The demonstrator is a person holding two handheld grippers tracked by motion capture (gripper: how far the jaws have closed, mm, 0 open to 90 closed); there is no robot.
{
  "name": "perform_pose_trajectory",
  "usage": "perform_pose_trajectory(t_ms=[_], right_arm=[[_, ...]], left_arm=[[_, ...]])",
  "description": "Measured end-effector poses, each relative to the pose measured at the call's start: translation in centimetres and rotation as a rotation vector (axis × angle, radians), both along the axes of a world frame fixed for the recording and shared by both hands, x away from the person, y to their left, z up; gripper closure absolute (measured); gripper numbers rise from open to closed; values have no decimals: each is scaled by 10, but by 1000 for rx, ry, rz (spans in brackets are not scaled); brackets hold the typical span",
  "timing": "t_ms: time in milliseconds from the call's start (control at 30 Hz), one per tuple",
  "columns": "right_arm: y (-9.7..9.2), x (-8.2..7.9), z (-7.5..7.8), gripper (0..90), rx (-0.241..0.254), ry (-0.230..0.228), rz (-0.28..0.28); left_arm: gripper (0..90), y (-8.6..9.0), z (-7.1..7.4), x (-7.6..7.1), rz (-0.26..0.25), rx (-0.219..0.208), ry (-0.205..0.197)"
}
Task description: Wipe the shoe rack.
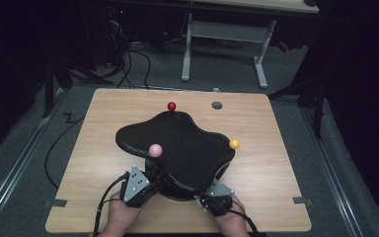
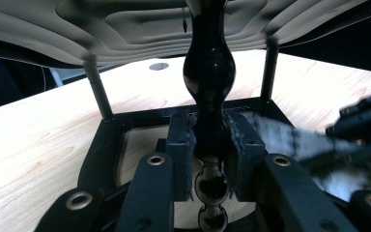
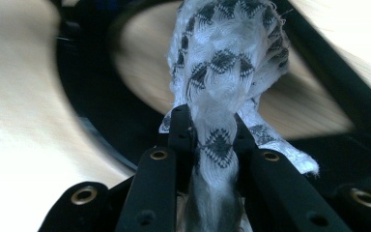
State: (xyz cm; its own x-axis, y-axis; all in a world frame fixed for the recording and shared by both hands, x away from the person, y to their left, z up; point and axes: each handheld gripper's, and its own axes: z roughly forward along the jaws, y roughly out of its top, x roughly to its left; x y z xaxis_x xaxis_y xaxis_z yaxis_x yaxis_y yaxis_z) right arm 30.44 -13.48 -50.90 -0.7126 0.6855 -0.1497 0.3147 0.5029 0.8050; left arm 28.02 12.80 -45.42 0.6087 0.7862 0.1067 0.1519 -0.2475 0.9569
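1. The left gripper (image 2: 211, 145) clamps the black turned post (image 2: 208, 77) under the wavy black tray (image 1: 177, 143) at the table's (image 1: 276, 187) six o'clock edge; keep it braced.
2. The right gripper (image 3: 215, 140) pinches a white patterned cloth (image 3: 227, 53), at five o'clock of the stand's base frame (image 2: 101, 145).
3. Wipe the frame in short strokes, well away from the pink ball (image 1: 155, 149).

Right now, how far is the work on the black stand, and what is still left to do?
Done: the left gripper is shut on the stand's central post, steadying it under the black wavy top. In hand: the right gripper is shut on a patterned white cloth close to the stand's base. Left, probably: wiping the stand; no wiped area can be told yet.
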Motion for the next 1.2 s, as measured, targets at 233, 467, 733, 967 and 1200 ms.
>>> perform_pose_trajectory(t_ms=[233, 467, 733, 967, 1200], right_arm=[[-35, 21, 1, 790, 14, 7, -120], [-68, 48, -2, 780, -23, -20, -273], [-72, 57, -3, 777, -38, -10, -279], [-67, 44, -2, 777, -40, 10, -232], [-62, 28, -1, 779, -32, 22, -192]], left_arm=[[743, 0, 0, 0, 0, -4, 5], [743, 0, 0, 0, -6, -17, 10], [743, -8, -1, -2, -36, -26, 11], [744, -13, -2, 1, -55, -32, 12], [744, -19, -2, 6, -70, -34, 12]])
